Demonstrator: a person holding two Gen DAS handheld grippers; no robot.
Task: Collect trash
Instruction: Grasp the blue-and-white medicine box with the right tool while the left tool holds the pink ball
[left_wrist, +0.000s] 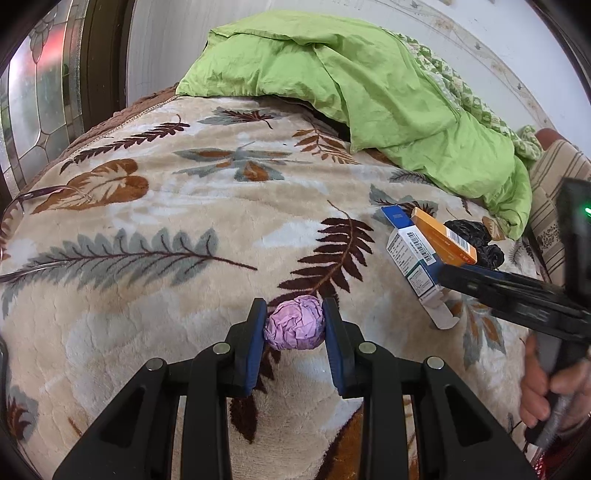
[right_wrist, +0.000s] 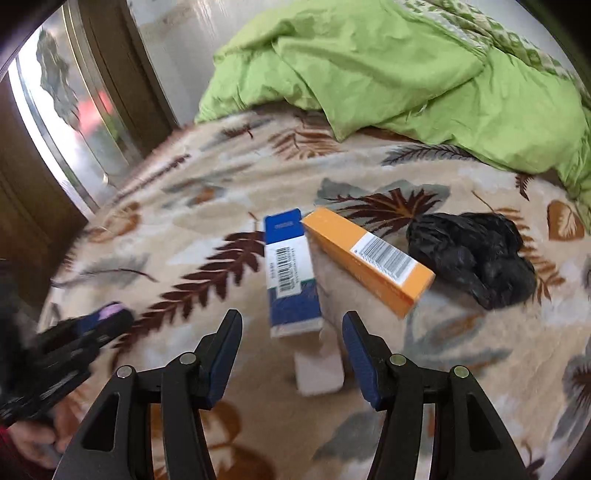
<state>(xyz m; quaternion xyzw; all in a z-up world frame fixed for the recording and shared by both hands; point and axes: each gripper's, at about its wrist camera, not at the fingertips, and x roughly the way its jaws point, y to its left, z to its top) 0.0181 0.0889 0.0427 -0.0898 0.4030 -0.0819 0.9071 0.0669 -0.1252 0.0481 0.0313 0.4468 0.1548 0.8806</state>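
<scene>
My left gripper (left_wrist: 294, 321) is shut on a crumpled pink paper ball (left_wrist: 295, 325), its blue pads pressing both sides, just above the leaf-patterned blanket (left_wrist: 166, 206). My right gripper (right_wrist: 291, 332) is open, its fingers either side of the near end of a blue and white box (right_wrist: 290, 273). An orange box (right_wrist: 369, 258) lies next to it, and a crumpled black plastic bag (right_wrist: 472, 254) lies further right. In the left wrist view the blue and white box (left_wrist: 412, 254), the orange box (left_wrist: 443, 236) and the black bag (left_wrist: 476, 240) sit at the right.
A green quilt (left_wrist: 351, 81) is heaped at the back of the bed. A wooden frame with patterned glass (left_wrist: 37, 92) stands at the left. A striped cushion (left_wrist: 554, 206) lies at the far right.
</scene>
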